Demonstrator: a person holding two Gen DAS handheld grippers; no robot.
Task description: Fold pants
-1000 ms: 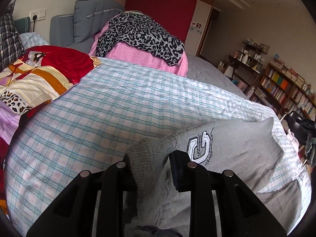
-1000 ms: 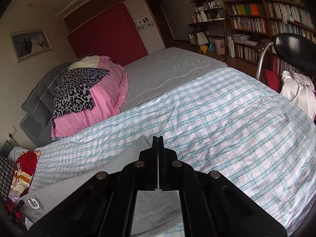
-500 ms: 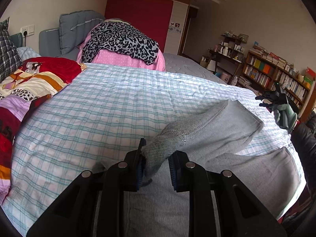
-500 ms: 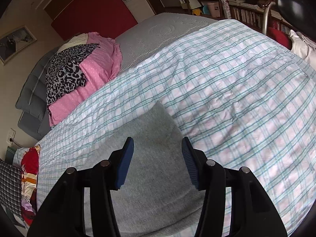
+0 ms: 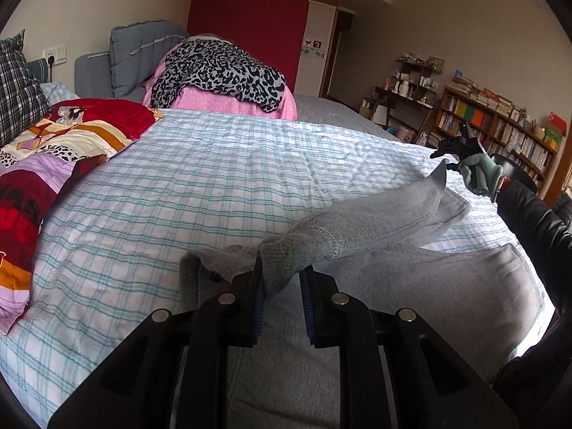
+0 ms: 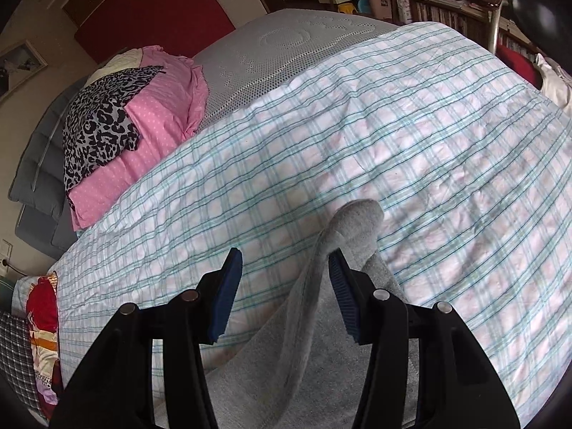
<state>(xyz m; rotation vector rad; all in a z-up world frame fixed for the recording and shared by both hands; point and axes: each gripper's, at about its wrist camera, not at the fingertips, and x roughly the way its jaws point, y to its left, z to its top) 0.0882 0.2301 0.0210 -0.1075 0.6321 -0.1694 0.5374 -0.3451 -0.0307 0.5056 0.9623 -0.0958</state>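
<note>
Grey sweatpants (image 5: pixel 411 268) lie on the checked bedsheet (image 5: pixel 200 186). My left gripper (image 5: pixel 282 279) is shut on the ribbed edge of the pants, holding a fold lifted above the lower layer. In the right wrist view my right gripper (image 6: pixel 286 279) is open; a raised fold of the grey pants (image 6: pixel 354 228) drapes over its right finger (image 6: pixel 343 296), not clamped. The right gripper also shows in the left wrist view (image 5: pixel 461 146), held by a gloved hand above the far end of the pants.
A pink pillow with a leopard-print cloth (image 5: pixel 218 75) lies at the head of the bed. A red patterned quilt (image 5: pixel 53 150) lies at the left. Bookshelves (image 5: pixel 500 125) and a black chair (image 6: pixel 536 14) stand beyond the bed's right side.
My left gripper has pulled back with the pants edge, drawing the fold toward me. My right gripper opened and moved up; the pants end now drapes over its right finger.
</note>
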